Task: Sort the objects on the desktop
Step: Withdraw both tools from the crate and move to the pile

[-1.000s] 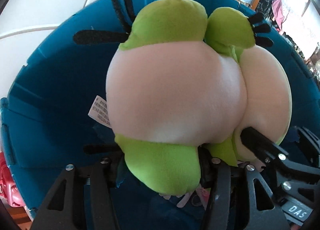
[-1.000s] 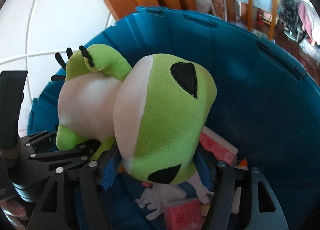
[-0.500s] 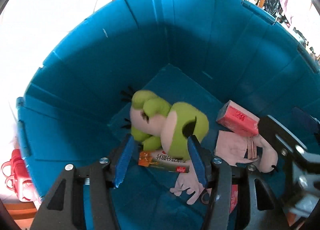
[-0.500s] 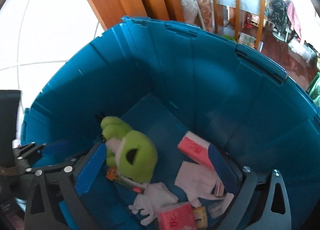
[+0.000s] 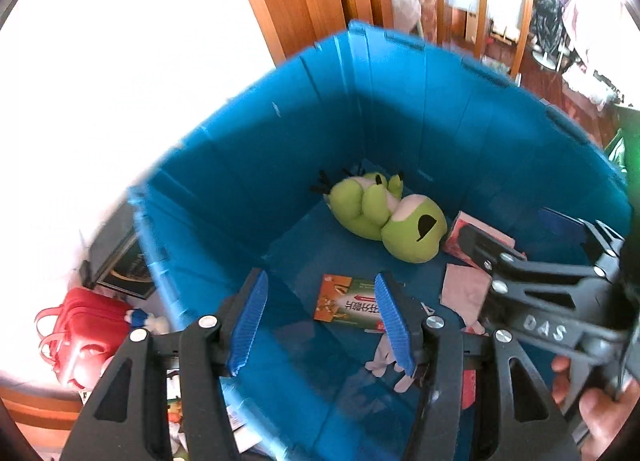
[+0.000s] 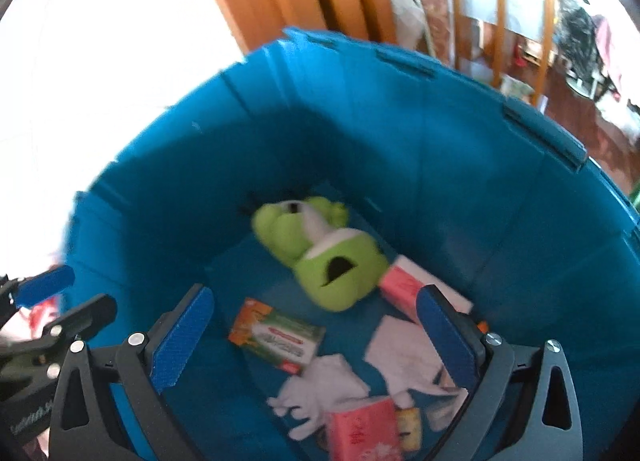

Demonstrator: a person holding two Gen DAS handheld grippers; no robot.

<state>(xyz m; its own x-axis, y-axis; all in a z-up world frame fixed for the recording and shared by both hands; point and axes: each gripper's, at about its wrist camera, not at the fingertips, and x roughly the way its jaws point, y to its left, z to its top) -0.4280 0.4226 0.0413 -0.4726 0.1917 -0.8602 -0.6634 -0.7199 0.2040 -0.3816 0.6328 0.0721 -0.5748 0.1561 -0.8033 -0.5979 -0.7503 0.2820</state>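
A green and pink plush frog [image 5: 394,221] [image 6: 324,257] lies on its side at the bottom of the deep blue bin [image 5: 248,197] [image 6: 460,165], free of both grippers. My left gripper [image 5: 320,321] hangs above the bin, open, with nothing between its blue pads. My right gripper [image 6: 316,341] is open wide over the bin, also empty; its black frame [image 5: 540,293] shows at the right of the left wrist view, held by a hand [image 5: 600,417].
On the bin floor lie an orange and green box [image 5: 352,305] [image 6: 276,337], pink tissue packs [image 6: 366,433] [image 5: 480,237], a white glove [image 6: 320,389] and pale cloth [image 6: 404,353]. A red bag [image 5: 80,333] sits outside the bin at the left. Wooden furniture [image 5: 300,1] stands behind.
A second ago both grippers held the plush frog over the bin. They let it go, it dropped to the bin floor, and both grippers have risen away from it.
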